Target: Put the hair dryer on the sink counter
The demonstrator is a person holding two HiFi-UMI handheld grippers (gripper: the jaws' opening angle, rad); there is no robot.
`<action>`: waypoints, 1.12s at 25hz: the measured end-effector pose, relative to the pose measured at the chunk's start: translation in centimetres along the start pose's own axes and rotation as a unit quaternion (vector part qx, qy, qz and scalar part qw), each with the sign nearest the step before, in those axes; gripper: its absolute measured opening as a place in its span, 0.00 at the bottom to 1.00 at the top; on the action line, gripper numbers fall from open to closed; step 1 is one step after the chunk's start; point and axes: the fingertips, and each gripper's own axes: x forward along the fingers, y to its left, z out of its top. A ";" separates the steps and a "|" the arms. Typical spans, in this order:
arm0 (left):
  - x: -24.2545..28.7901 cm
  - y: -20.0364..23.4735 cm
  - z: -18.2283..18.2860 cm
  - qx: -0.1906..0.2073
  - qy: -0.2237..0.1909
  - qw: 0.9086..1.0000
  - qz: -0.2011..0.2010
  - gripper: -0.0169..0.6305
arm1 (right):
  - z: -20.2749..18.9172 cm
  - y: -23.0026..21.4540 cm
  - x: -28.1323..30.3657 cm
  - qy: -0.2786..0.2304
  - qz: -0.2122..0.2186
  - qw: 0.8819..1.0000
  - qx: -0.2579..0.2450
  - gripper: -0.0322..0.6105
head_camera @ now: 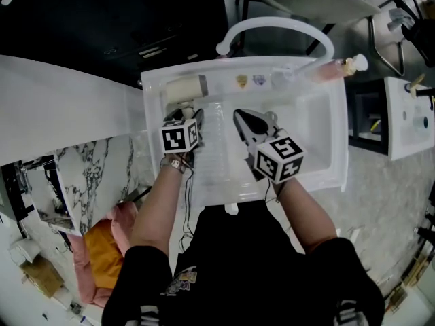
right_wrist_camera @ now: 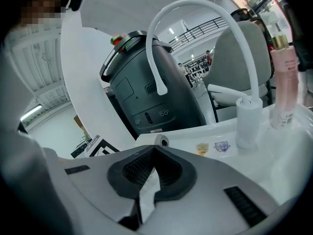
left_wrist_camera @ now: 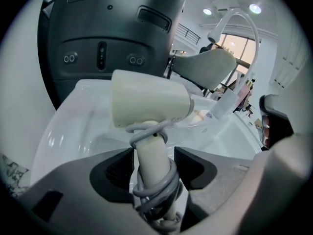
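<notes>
Cream hair dryer (left_wrist_camera: 146, 106) by sink rim (left_wrist_camera: 88, 89) (left fingers (left_wrist_camera: 113, 169) apart).

hair dryer (left_wrist_camera: 146, 104): cream body, grey cord (left_wrist_camera: 157, 185). sink (head_camera: 338, 175) and faucet (head_camera: 279, 24): white. bottle (right_wrist_camera: 283, 89): pink. marker cubes (head_camera: 180, 136): black squares on white. side panel (head_camera: 95, 172): white marble pattern, grey veining. machine (right_wrist_camera: 146, 82): dark grey.

FREE: basin (head_camera: 316, 131) right half open from above | FAR: arched faucet (head_camera: 272, 20) spans the rim, pink bottle (head_camera: 331, 68) far right, dark machine (left_wrist_camera: 112, 33) close behind | FAR LEFT: hair dryer (head_camera: 183, 88) fills the counter (head_camera: 151, 87) ledge, its cord-wrapped handle between the parted left gripper (left_wrist_camera: 154, 161) jaws | MIDDLE: right gripper (head_camera: 239, 117) over basin
</notes>
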 end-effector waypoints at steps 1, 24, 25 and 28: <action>-0.6 0.0 0.2 0.000 -0.010 1.000 0.001 0.40 | 0.0 0.2 0.0 -0.001 0.000 1.000 -0.001 0.05; -22.0 -3.3 0.4 0.078 -0.208 0.971 -0.088 0.03 | 0.7 11.3 -3.2 -0.038 -0.010 0.997 -0.065 0.05; -23.0 -3.6 0.2 0.083 -0.217 0.968 -0.096 0.03 | 0.7 11.9 -3.6 -0.042 -0.012 0.997 -0.068 0.05; -26.2 -4.2 -0.4 0.101 -0.244 0.957 -0.117 0.03 | 0.7 14.0 -4.5 -0.053 -0.016 0.995 -0.078 0.05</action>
